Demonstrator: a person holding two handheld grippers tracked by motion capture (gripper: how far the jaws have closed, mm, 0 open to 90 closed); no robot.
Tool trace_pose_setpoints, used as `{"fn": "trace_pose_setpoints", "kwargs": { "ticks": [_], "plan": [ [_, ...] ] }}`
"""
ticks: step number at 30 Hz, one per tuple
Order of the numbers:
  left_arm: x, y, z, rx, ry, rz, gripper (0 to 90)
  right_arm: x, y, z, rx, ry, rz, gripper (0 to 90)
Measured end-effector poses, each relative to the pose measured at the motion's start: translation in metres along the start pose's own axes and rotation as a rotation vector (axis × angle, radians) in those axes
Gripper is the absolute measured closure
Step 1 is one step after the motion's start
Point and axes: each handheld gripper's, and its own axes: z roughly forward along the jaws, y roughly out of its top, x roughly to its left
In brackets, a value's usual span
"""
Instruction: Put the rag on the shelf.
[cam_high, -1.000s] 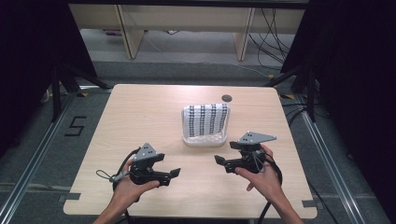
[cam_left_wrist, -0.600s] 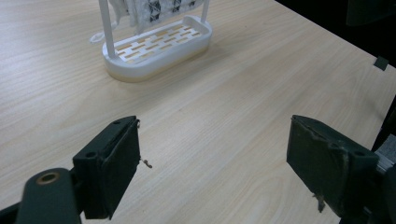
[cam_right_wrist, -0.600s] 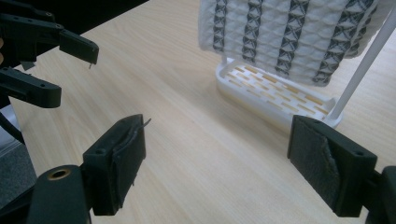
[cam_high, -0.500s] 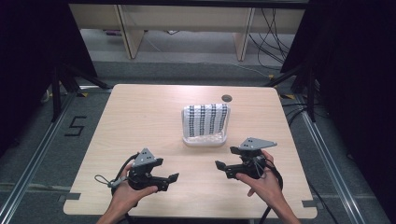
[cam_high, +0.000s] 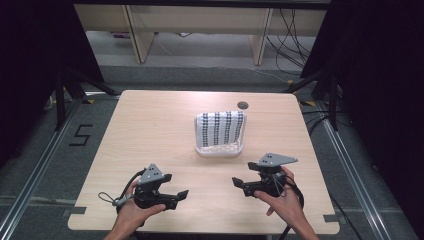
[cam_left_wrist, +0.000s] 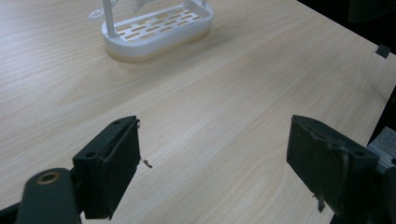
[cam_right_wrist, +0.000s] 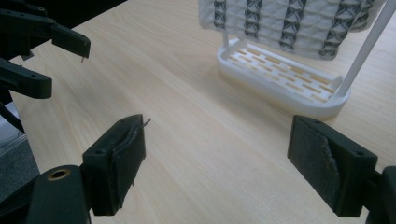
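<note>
The big wooden table (cam_high: 150, 130) is sitting under everything. A white rack (cam_high: 220, 148) is standing near the middle of it, and a white cloth with dark stripes (cam_high: 220, 127) is hanging over the rack. The left gripper (cam_high: 179, 196) is hovering low near the front edge, wide open and holding nothing. The right gripper (cam_high: 239, 184) is doing the same, wide open and empty, closer to the rack but not touching it.
</note>
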Motion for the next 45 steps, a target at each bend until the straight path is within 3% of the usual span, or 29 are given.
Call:
{"fn": "trace_pose_setpoints", "kwargs": {
  "ticks": [3,4,5,8,9,14,15,17,20,21,23,26,27,28,29,31,32,33,34,35,37,39,42,43,44,45],
  "plan": [
    [-0.001,-0.002,0.000,-0.008,-0.003,-0.005,16.6,-0.001,-0.004,-0.001,0.007,-0.007,-0.007,20.5],
    [-0.001,-0.003,0.000,-0.007,-0.005,-0.001,16.6,0.001,-0.006,-0.001,0.018,-0.002,0.023,20.4],
    [-0.001,-0.003,-0.001,0.001,-0.001,0.000,16.6,-0.001,-0.007,-0.001,0.013,0.003,-0.005,20.4],
    [-0.003,-0.005,-0.001,0.001,0.002,0.008,16.6,-0.002,-0.011,-0.001,0.008,-0.014,-0.006,20.4],
    [-0.003,-0.006,-0.001,0.004,0.001,0.009,16.6,-0.001,-0.012,-0.002,0.018,-0.001,0.016,20.5],
    [-0.007,-0.010,-0.001,-0.003,0.001,0.007,16.6,0.000,-0.017,-0.002,0.012,0.008,0.025,20.4],
    [-0.006,-0.010,-0.002,0.008,-0.008,0.012,16.6,-0.002,-0.018,-0.002,0.006,-0.013,0.002,20.5],
    [-0.008,-0.013,-0.003,0.009,-0.002,0.019,16.6,-0.002,-0.020,-0.003,0.008,-0.006,-0.001,20.4],
    [-0.009,-0.015,-0.004,0.015,0.001,0.028,16.6,0.002,-0.025,-0.004,0.032,0.002,0.033,20.4],
    [-0.010,-0.017,-0.005,0.018,0.005,0.035,16.6,0.000,-0.026,-0.003,0.014,-0.010,-0.003,20.4],
    [-0.010,-0.018,-0.005,0.022,0.012,0.040,16.6,-0.001,-0.030,-0.003,0.021,-0.007,-0.015,20.4],
    [-0.012,-0.022,-0.006,0.016,0.017,0.041,16.6,0.000,-0.035,-0.004,0.026,-0.007,-0.008,20.3],
    [-0.012,-0.023,-0.007,0.022,0.022,0.045,16.6,0.003,-0.038,-0.005,0.032,0.001,0.019,20.3],
    [-0.013,-0.027,-0.007,0.019,0.028,0.050,16.6,0.001,-0.040,-0.005,0.023,-0.001,-0.007,20.3],
    [-0.013,-0.027,-0.007,0.019,0.028,0.050,16.7,0.003,-0.042,-0.005,0.025,0.007,0.019,20.3],
    [-0.011,-0.029,-0.009,0.042,0.028,0.064,16.6,0.002,-0.043,-0.006,0.029,-0.011,-0.006,20.3],
    [-0.011,-0.031,-0.008,0.030,0.031,0.052,16.7,0.006,-0.047,-0.006,0.036,-0.003,0.024,20.3],
    [-0.011,-0.031,-0.008,0.034,0.034,0.043,16.7,0.004,-0.048,-0.005,0.035,-0.011,-0.012,20.3],
    [-0.009,-0.031,-0.009,0.047,0.035,0.060,16.7,0.004,-0.050,-0.005,0.040,-0.017,-0.029,20.3],
    [-0.010,-0.032,-0.008,0.033,0.039,0.038,16.7,0.006,-0.051,-0.005,0.042,-0.017,-0.018,20.2],
    [-0.007,-0.032,-0.008,0.039,0.033,0.058,16.8,0.007,-0.054,-0.004,0.047,-0.016,-0.021,20.2],
    [-0.008,-0.033,-0.008,0.031,0.041,0.037,16.8,0.006,-0.054,-0.003,0.056,-0.009,-0.028,20.1],
    [-0.006,-0.033,-0.008,0.032,0.046,0.040,16.9,0.007,-0.055,-0.003,0.064,-0.012,-0.016,20.1],
    [-0.006,-0.033,-0.008,0.035,0.044,0.040,16.8,0.004,-0.056,-0.002,0.060,-0.007,-0.034,20.1],
    [-0.006,-0.033,-0.008,0.029,0.043,0.035,16.9,0.007,-0.056,-0.003,0.076,-0.006,0.005,20.1],
    [-0.006,-0.033,-0.009,0.042,0.051,0.048,16.9,0.006,-0.056,-0.003,0.071,-0.014,-0.003,20.0]
  ]
}}
